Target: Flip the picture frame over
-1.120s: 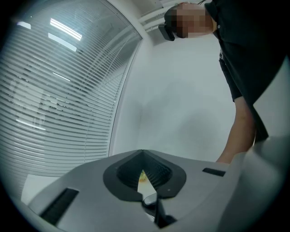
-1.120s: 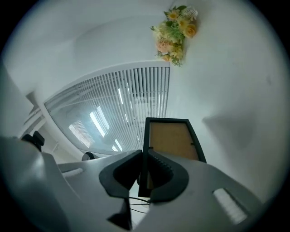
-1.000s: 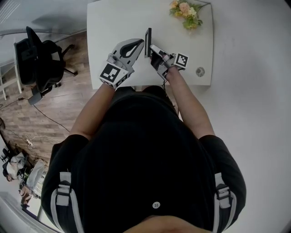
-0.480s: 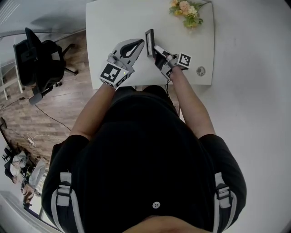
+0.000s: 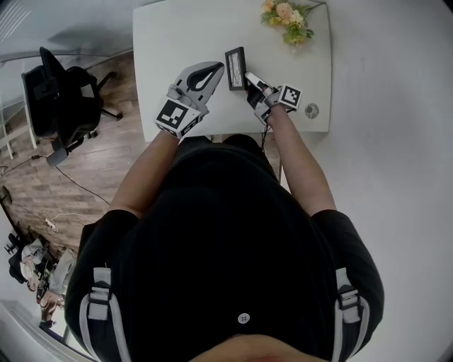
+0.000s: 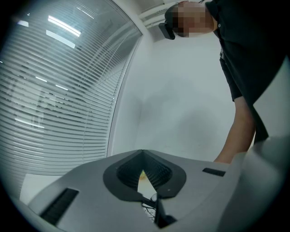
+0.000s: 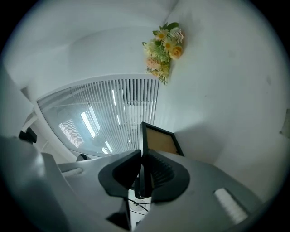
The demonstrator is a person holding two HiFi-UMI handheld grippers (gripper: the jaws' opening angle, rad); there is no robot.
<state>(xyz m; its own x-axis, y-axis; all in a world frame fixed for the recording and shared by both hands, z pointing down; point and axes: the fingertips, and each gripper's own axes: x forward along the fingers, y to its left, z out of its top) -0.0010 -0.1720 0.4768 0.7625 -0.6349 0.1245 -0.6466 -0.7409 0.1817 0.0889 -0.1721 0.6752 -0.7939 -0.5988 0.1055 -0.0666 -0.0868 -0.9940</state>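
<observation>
A black picture frame (image 5: 235, 68) stands tilted on the white table (image 5: 177, 42), with a pale face turned up in the head view. My right gripper (image 5: 249, 76) is shut on its near edge. In the right gripper view the frame (image 7: 159, 140) rises from between the pads of the right gripper (image 7: 142, 174) and shows a tan panel inside its black border. My left gripper (image 5: 212, 67) lies just left of the frame, apart from it. In the left gripper view the left gripper (image 6: 142, 156) has its tips together and nothing held.
A bunch of artificial flowers (image 5: 289, 20) lies at the table's far right corner. A small round object (image 5: 311, 111) sits near the table's right front corner. An office chair (image 5: 60, 95) stands on the wooden floor to the left. The table's front edge is against my body.
The frame stood on edge and showed only a thin line from above. Now it leans over and shows a face. My right gripper has moved right and lower with it. The left gripper has stayed put.
</observation>
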